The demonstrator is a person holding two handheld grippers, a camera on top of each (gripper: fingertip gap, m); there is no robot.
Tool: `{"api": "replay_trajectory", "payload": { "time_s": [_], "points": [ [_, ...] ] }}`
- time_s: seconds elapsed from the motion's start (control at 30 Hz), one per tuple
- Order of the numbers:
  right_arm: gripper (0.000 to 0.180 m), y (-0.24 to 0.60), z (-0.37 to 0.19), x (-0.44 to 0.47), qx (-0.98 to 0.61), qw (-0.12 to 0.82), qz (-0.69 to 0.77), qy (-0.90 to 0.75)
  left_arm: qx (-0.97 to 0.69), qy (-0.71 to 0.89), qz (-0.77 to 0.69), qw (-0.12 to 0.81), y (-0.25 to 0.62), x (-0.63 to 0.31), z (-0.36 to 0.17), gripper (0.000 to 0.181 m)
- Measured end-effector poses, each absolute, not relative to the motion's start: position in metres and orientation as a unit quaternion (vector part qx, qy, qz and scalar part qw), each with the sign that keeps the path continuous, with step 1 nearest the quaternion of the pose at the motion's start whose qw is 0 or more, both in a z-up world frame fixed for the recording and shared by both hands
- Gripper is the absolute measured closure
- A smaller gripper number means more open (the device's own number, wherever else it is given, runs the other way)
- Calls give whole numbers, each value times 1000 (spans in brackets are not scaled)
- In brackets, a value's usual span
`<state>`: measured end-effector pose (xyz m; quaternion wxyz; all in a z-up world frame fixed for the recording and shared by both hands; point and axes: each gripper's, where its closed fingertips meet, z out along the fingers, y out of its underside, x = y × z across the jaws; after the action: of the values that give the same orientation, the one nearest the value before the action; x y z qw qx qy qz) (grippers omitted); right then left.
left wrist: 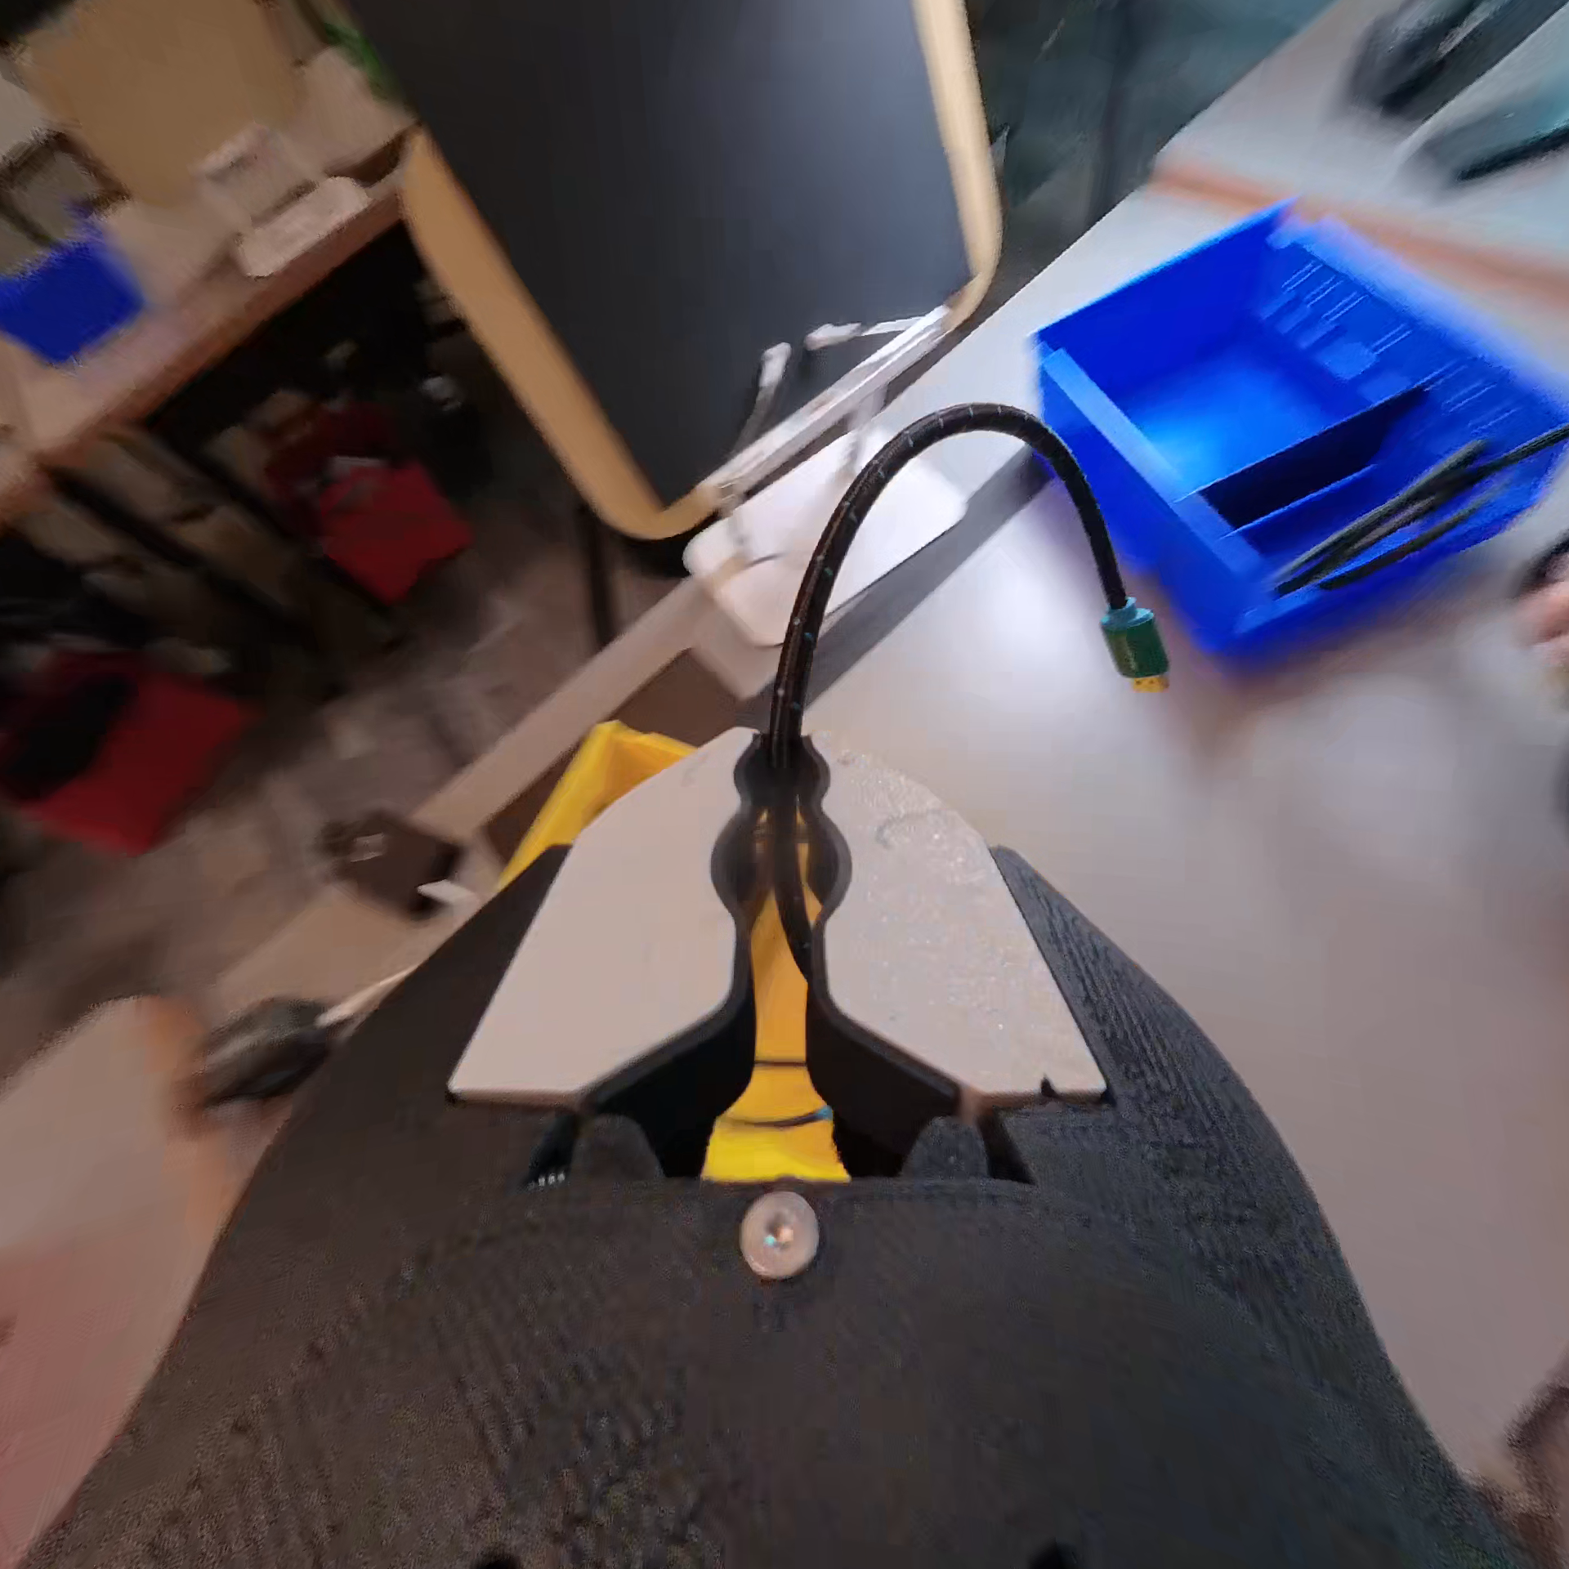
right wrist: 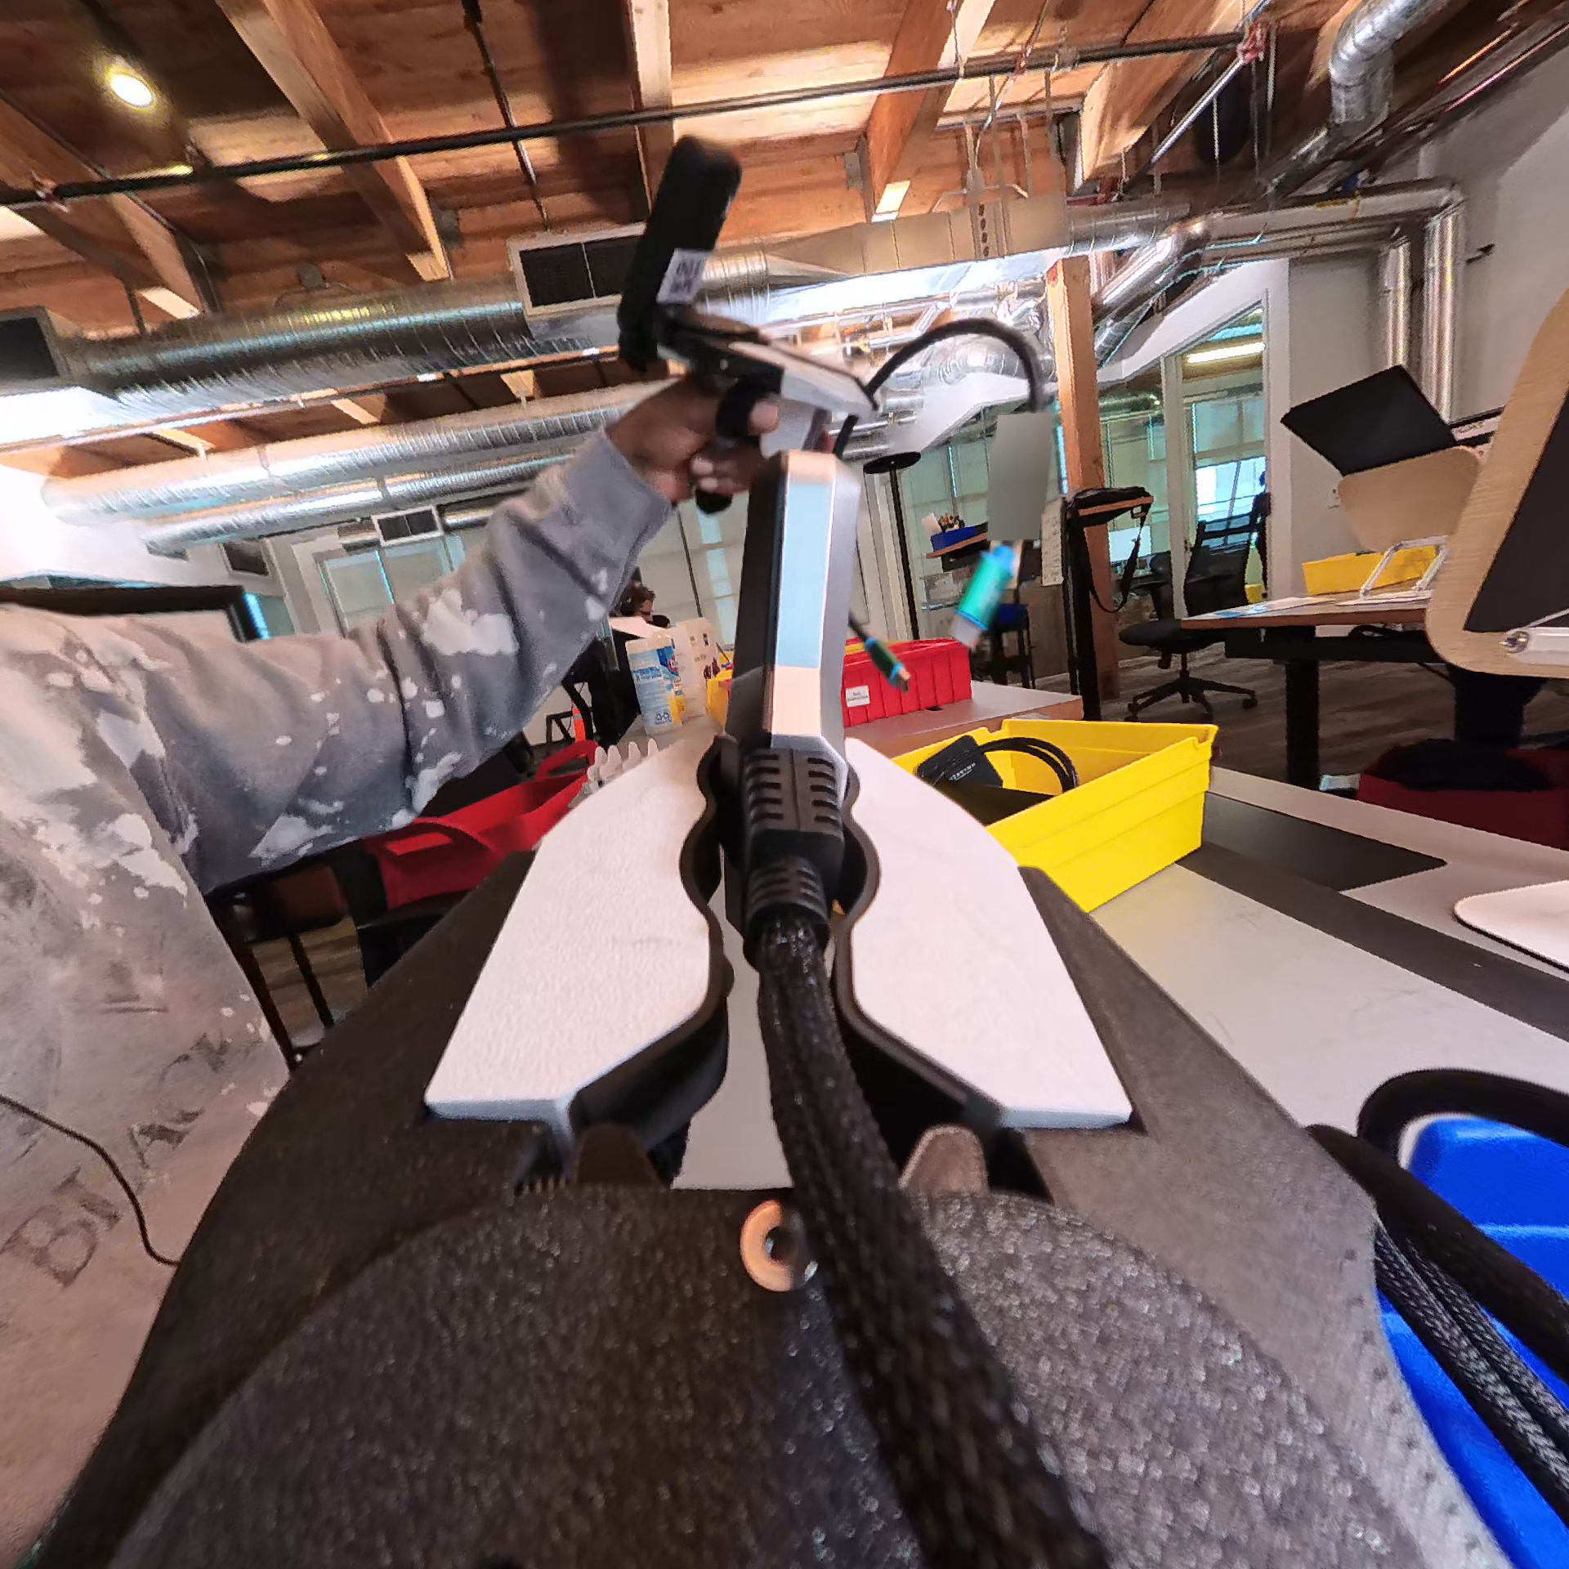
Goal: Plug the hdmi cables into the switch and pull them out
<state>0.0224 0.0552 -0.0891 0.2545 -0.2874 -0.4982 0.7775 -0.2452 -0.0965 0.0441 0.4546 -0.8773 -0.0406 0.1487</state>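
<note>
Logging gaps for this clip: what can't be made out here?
- Switch: ports hidden, right wrist view, edge-on.
- Black plug: seating in switch hidden by right gripper fingers.
- Blue bin: contents motion-blurred, left wrist view.
- Left gripper: cable's lower run hidden.

Bright daylight, fisheye edges, possibly motion-blurred

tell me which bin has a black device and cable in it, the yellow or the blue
The yellow bin: a black device and coiled cable lie inside. The blue bin holds only thin black cables.

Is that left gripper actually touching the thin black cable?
Touching. The left wrist view shows the left gripper shut on the thin black cable, pinched between its tips and arching beyond them.
</note>
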Motion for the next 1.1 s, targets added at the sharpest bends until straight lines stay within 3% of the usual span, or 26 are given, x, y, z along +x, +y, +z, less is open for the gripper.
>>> {"api": "replay_trajectory", "payload": {
  "time_s": [0.03, 0.27, 0.43, 0.67, 0.83, 0.93, 1.1],
  "points": [
    [159, 58, -89, 22, -289, 254, 780, -493, -872, -54, 103, 476, -90, -233, 34, 174],
    [158, 75, -89, 23, -305, 250, 790, -469, -800, -174, -163, 550, -63, -165, -99, 173],
    [158, 81, -93, 21, -314, 243, 793, -462, -743, -252, -229, 576, -66, -137, -181, 173],
    [158, 79, -101, 15, -325, 231, 789, -468, -771, -241, -150, 570, -92, -105, -219, 172],
    [159, 75, -107, 12, -330, 229, 781, -478, -822, -162, -18, 546, -114, -103, -214, 156],
    [158, 72, -111, 9, -333, 226, 777, -483, -838, -83, 27, 539, -110, -94, -200, 154],
    [158, 72, -116, 6, -339, 228, 772, -487, -883, 99, 32, 459, -65, -65, -226, 151]
  ]
}}
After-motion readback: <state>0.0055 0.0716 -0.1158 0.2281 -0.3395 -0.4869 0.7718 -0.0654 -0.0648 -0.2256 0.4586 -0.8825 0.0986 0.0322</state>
